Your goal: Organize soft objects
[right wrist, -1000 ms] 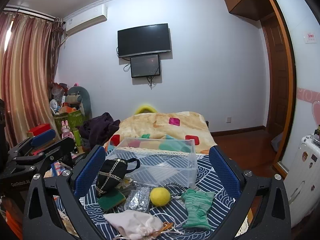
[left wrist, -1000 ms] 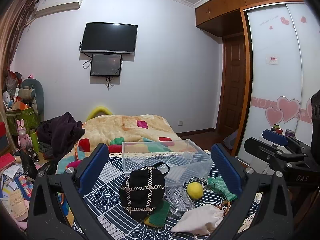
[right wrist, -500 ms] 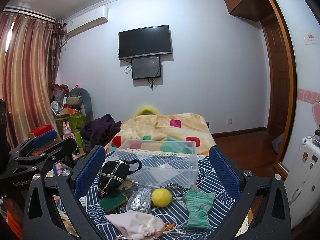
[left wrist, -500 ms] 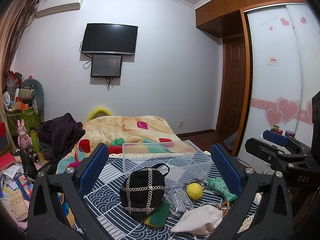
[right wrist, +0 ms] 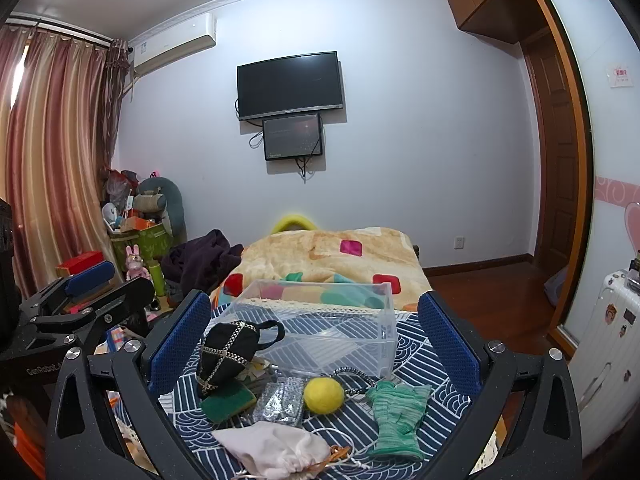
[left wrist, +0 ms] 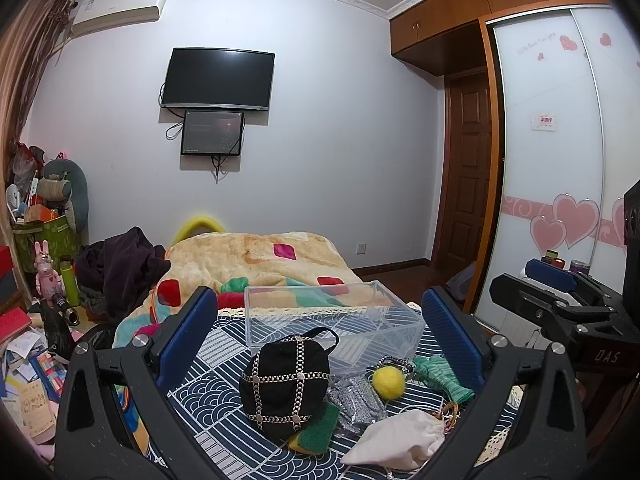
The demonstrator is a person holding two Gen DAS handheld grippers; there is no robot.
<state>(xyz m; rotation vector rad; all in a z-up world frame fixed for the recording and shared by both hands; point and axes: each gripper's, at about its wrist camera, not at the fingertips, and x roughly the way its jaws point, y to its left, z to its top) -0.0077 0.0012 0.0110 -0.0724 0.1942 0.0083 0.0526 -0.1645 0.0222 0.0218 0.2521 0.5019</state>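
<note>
On a blue patterned cloth [left wrist: 208, 392] lie a black chained bag [left wrist: 286, 384], a green-yellow sponge [left wrist: 316, 432], a silver glitter pouch [left wrist: 360, 398], a yellow ball [left wrist: 389, 383], a green glove [left wrist: 444, 376] and a white drawstring pouch [left wrist: 400, 440]. Behind them stands a clear plastic box [left wrist: 332, 320]. My left gripper [left wrist: 320, 340] is open and empty above the bag. My right gripper [right wrist: 316, 340] is open and empty above the ball [right wrist: 323, 395], glove [right wrist: 396, 412], pouch [right wrist: 276, 448], bag [right wrist: 228, 352] and box [right wrist: 328, 328].
A bed with an orange blanket [left wrist: 256, 260] lies behind the cloth. Clutter, a dark clothes pile [left wrist: 120, 272] and a green bin [left wrist: 48, 236] fill the left. A wardrobe with heart stickers [left wrist: 560, 200] and a white suitcase [right wrist: 612, 360] stand at the right.
Both grippers have lifted or tilted slightly, so the objects sit a little lower in the views. Nothing on the cloth has moved.
</note>
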